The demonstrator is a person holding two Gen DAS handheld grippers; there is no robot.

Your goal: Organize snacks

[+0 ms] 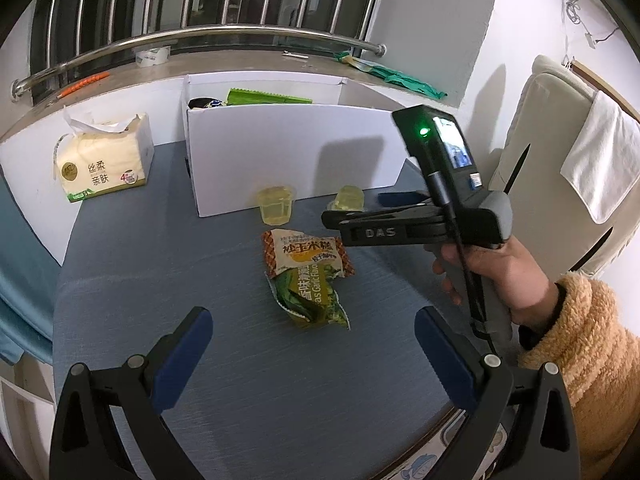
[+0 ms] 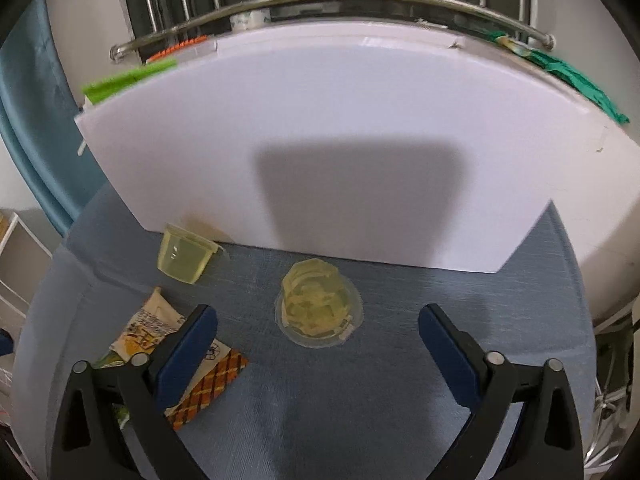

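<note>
On the blue-grey table lie an orange-and-white cake packet and, overlapping it, a green pea packet. Both are ahead of my open, empty left gripper. Two yellow jelly cups sit against the front wall of the white box. A hand holds my right gripper over the right-hand cup. In the right wrist view this gripper is open. The jelly cup sits between its fingers, and the pads stand clear of it. The other cup lies tipped to the left.
Inside the box are a green packet and a dark one. A tissue pack stands at the left. Behind the box runs a windowsill with a metal railing, a green cloth and an orange pen. A towel-draped chair stands to the right.
</note>
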